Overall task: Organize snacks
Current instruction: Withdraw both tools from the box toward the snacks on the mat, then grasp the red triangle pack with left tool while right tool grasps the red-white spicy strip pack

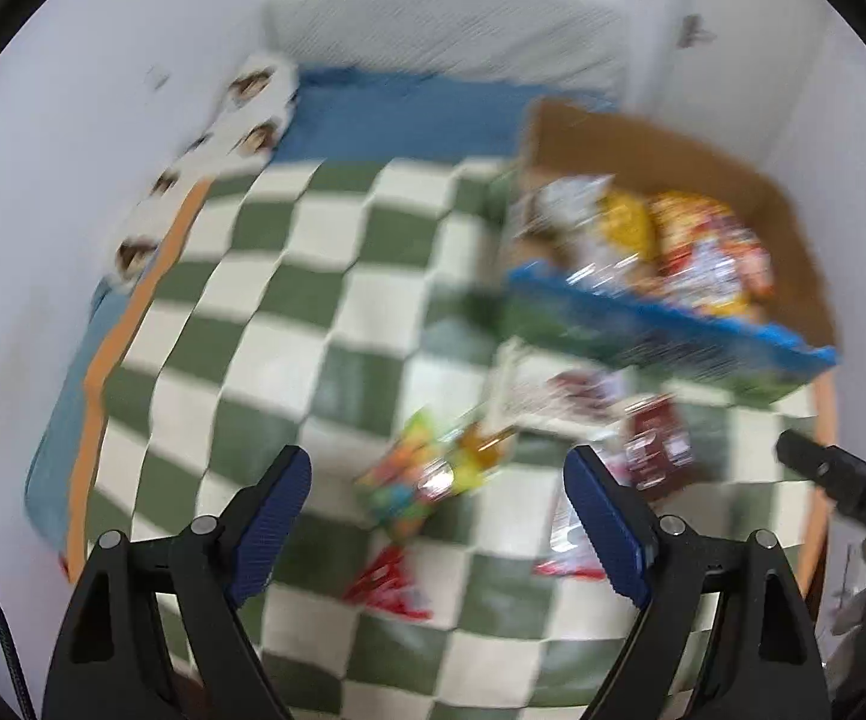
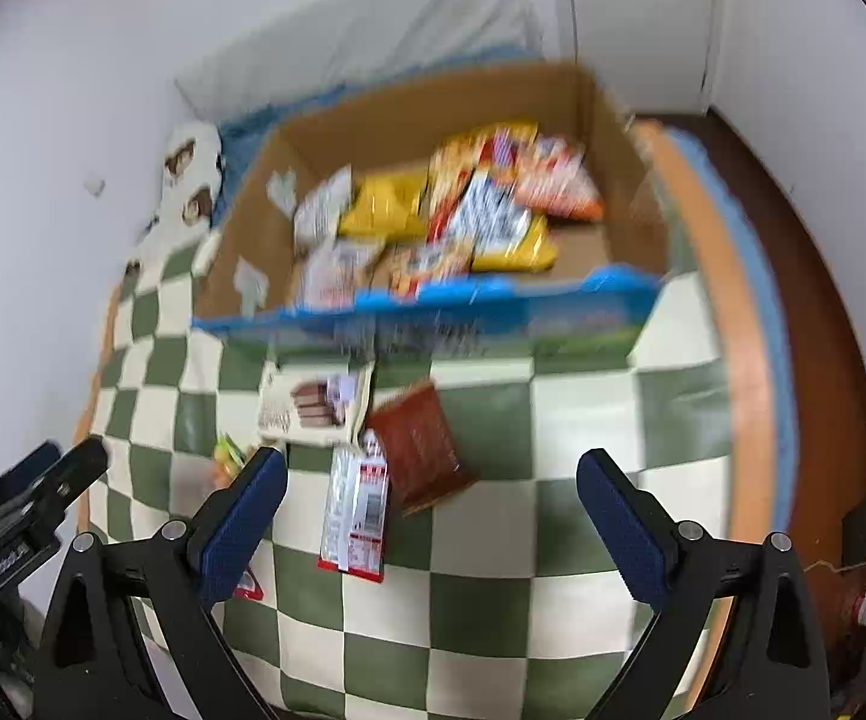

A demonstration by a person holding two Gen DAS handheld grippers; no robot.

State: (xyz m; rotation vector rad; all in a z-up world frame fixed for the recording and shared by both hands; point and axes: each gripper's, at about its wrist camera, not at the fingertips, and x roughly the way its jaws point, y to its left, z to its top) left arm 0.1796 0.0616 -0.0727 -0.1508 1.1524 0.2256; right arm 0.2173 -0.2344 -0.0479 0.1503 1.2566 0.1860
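A cardboard box (image 2: 409, 102) with a blue front rim holds several snack packs; it also shows in the left wrist view (image 1: 793, 228). On the green-and-white checked blanket (image 2: 493, 600) in front of it lie a brown pack (image 2: 421, 450), a cream wafer pack (image 2: 307, 408), a silver-red pack (image 2: 355, 516) and a colourful candy bag (image 1: 427, 480). A red pack (image 1: 385, 585) lies near the left gripper. My left gripper (image 1: 439, 522) is open and empty above the candy bag. My right gripper (image 2: 433, 516) is open and empty above the silver-red and brown packs.
The blanket lies on a bed with a blue sheet (image 1: 397, 114), a white pillow (image 1: 433, 30) and a patterned cushion (image 1: 241, 114) against white walls. The bed's orange edge (image 2: 751, 360) and brown floor (image 2: 817, 276) are at the right.
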